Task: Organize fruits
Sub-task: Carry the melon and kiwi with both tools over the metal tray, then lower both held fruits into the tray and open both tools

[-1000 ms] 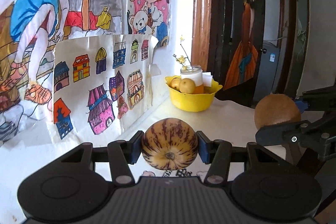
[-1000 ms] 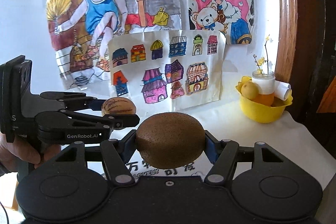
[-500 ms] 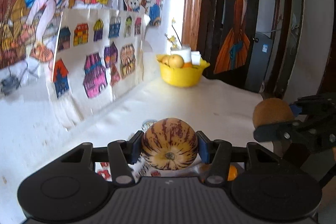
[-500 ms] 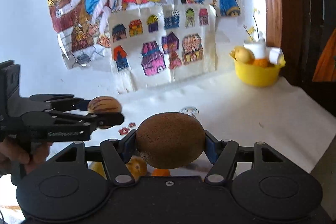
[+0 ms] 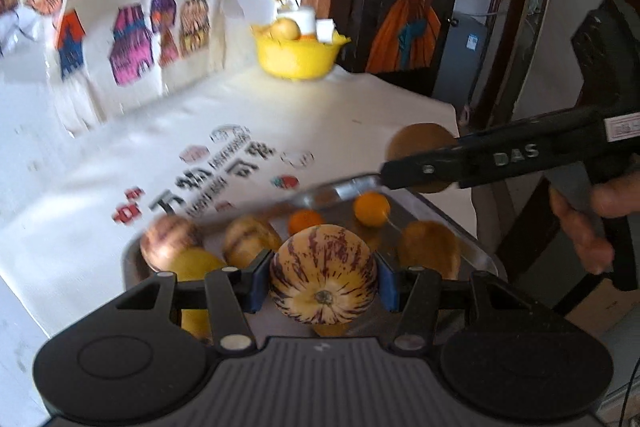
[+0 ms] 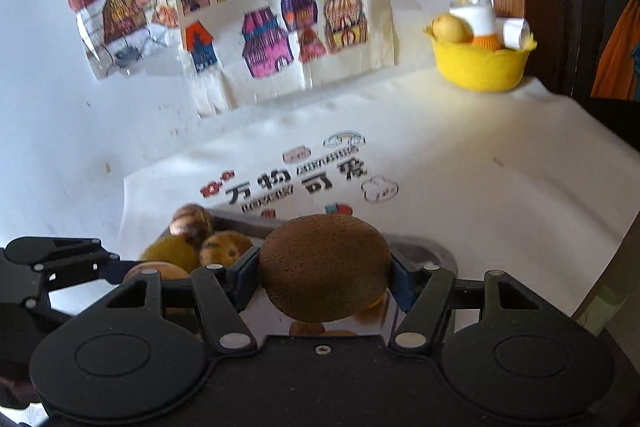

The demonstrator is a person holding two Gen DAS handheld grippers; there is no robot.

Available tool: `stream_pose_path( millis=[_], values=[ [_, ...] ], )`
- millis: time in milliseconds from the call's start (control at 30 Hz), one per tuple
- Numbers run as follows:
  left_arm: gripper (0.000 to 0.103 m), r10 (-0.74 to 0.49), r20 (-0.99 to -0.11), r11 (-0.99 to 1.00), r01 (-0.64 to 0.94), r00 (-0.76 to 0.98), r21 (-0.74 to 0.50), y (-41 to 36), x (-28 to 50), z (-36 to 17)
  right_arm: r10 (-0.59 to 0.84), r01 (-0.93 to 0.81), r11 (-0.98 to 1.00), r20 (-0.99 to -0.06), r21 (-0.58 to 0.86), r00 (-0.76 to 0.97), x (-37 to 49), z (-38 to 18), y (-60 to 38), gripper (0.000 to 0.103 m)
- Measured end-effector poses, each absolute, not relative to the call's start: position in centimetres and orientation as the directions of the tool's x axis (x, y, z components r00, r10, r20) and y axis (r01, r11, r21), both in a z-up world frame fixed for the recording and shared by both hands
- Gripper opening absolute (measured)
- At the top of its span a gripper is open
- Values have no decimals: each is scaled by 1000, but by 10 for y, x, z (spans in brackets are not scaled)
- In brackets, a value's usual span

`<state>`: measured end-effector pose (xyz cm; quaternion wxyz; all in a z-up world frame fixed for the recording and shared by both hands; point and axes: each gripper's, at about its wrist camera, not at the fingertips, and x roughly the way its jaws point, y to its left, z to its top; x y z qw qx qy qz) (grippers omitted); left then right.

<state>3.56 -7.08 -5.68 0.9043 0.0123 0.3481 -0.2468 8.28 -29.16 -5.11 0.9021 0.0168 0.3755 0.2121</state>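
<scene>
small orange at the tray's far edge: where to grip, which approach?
Take the small orange across its widest middle, jaws coming from above. It is round, so any width works, but it sits low beside the metal tray rim, with another orange close by, leaving little room for a side approach.

We see the metal tray [image 5: 476,247] crowded along its left side by striped and yellow fruits [image 5: 250,239], with two small oranges [image 5: 372,207] near its far edge. Bare tray floor remains at the centre. The white cloth [image 6: 480,163] beyond lies open up to the yellow bowl [image 6: 480,67] at the far corner.
</scene>
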Motion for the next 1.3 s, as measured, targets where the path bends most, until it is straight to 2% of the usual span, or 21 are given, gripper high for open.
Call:
stream_pose_path(
  millis=[300, 833, 1100, 1300],
  values=[
    [57, -439, -659, 871, 469, 611, -146, -73, 22, -70, 353, -305, 931, -711, 201, 609, 92, -74, -304, 66],
    [57, -402, -690, 893, 426, 602, -148, -82, 46, -87, 376, -328, 918, -746, 221, 550, 112, -91, -277, 67],
    [57, -381, -697, 903, 408, 608, -137, -84, 49, -93, 332, -370, 920, -757, 129, 562, 115, -87, -260, 67],
    [57, -381, -701, 902, 407, 603, -140, -83, 47, -92, 332, -369, 920, -763, 132, 555, 112, -87, -263, 66]
  ],
)
